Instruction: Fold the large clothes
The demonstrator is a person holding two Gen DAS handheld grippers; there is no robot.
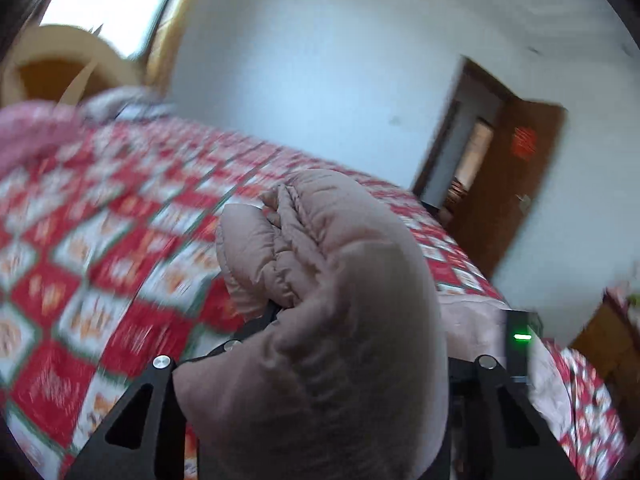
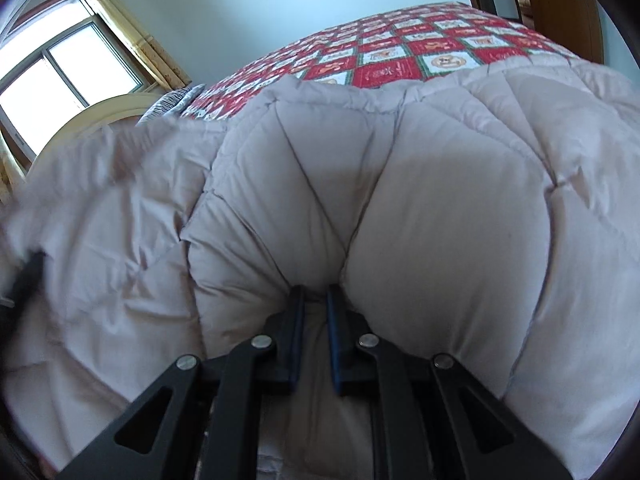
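1. Right wrist view: your right gripper (image 2: 314, 300) pinches a fold of the padded jacket (image 2: 400, 208), which lies across the bed's red patterned quilt (image 2: 400, 52).
2. Left wrist view: your left gripper (image 1: 304, 320) is buried in bunched jacket fabric (image 1: 320, 280), apparently pinching it, lifted above the quilt (image 1: 120, 220).

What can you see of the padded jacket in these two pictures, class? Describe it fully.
The padded jacket is pale pinkish-beige, quilted into puffy stitched panels, with soft matte fabric. It lies bunched over the red patterned bedspread. The right gripper pinches a fold at its near edge; the left gripper holds up another bunched part, which hides its fingertips.
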